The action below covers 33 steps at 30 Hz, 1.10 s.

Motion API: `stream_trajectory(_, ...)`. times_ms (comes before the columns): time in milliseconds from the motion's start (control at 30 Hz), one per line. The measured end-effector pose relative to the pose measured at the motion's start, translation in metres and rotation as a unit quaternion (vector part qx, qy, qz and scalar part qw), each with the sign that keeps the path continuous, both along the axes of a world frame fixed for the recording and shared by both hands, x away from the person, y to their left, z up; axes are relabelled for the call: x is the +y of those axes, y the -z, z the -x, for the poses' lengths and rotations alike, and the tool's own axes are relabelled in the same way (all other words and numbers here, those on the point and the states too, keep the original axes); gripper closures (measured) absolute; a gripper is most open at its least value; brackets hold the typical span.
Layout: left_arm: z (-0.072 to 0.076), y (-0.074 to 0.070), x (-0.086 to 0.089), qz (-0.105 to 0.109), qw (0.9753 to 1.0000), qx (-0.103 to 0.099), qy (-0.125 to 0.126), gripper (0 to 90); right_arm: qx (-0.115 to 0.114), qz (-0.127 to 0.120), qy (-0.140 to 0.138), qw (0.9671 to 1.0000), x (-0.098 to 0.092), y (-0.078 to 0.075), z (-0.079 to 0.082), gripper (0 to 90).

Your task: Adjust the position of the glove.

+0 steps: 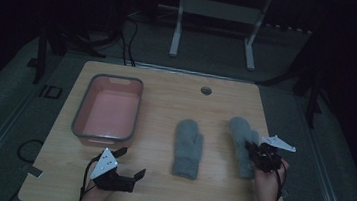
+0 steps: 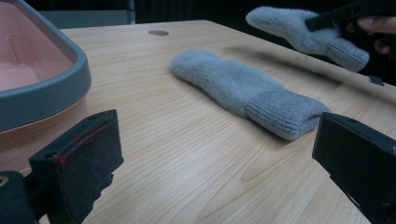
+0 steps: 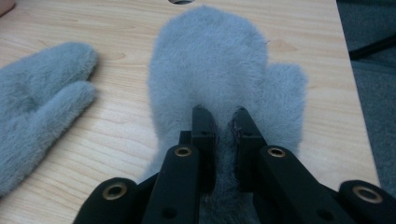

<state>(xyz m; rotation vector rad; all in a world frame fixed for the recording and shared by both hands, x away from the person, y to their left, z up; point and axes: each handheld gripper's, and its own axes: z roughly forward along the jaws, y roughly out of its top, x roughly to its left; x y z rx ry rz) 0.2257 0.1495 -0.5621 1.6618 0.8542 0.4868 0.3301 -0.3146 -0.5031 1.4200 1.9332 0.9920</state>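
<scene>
Jaws of the right gripper (image 3: pixel 219 116) are pinching the fuzzy grey wool mitten (image 3: pixel 219 60) near the table's right edge, its length pointing away; the left gripper (image 1: pixel 127 163) is hovering open.

Pink tub (image 1: pixel 108 113) with grey rim on wooden table (image 1: pixel 157 189)

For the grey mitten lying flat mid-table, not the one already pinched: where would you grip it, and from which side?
Probably at the ribbed cuff, coming from the person's side with the open left gripper. The middle mitten lies flat with the cuff toward the person and the fingertip end away. The cuff looks thicker and firmer than the fluffy body, so the jaws could pinch its edge. The right gripper holds the right mitten.
</scene>
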Motion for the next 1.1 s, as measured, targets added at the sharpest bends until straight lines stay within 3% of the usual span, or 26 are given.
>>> stream_trajectory(100, 0.000, 0.000, 0.000, 0.001, 1.0000, -0.002, 0.001, 1.8, 0.003, -0.003, 0.012, 0.9999, 0.000, 0.009, 0.000, 82.9)
stream_trajectory(300, 0.000, -0.001, -0.001, 0.003, 1.0000, -0.003, 0.003, 1.8, 0.031, 0.000, 0.034, 0.9989, -0.001, 0.029, -0.006, 82.4)
stream_trajectory(400, 0.001, -0.001, -0.002, 0.002, 1.0000, -0.003, 0.004, 1.8, 0.047, -0.008, 0.028, 0.9985, -0.003, 0.037, -0.009, 80.4)
stream_trajectory(500, 0.000, 0.000, -0.002, 0.001, 1.0000, -0.003, 0.005, 1.8, 0.052, -0.012, 0.017, 0.9985, -0.003, 0.038, -0.010, 73.4)
stream_trajectory(567, 0.001, -0.001, -0.002, 0.002, 1.0000, -0.003, 0.005, 1.8, 0.052, -0.009, -0.008, 0.9986, -0.004, 0.035, -0.011, 56.9)
stream_trajectory(733, 0.001, -0.001, -0.001, 0.001, 1.0000, -0.003, 0.005, 1.8, 0.052, -0.003, -0.057, 0.9970, -0.010, 0.027, -0.010, 49.8)
stream_trajectory(867, 0.001, 0.000, -0.002, 0.000, 1.0000, -0.002, 0.005, 1.8, 0.062, 0.039, -0.083, 0.9939, -0.014, 0.032, -0.010, 47.7)
stream_trajectory(967, 0.000, 0.000, -0.002, -0.002, 1.0000, -0.002, 0.006, 1.8, 0.067, 0.042, -0.088, 0.9929, -0.017, 0.039, -0.009, 49.0)
stream_trajectory(1033, 0.000, 0.000, -0.003, -0.002, 1.0000, -0.001, 0.006, 1.8, 0.067, 0.041, -0.093, 0.9925, -0.017, 0.043, -0.008, 55.5)
stream_trajectory(1100, 0.000, 0.000, -0.003, -0.003, 1.0000, -0.002, 0.007, 1.8, 0.074, 0.018, -0.073, 0.9944, -0.016, 0.044, -0.009, 67.2)
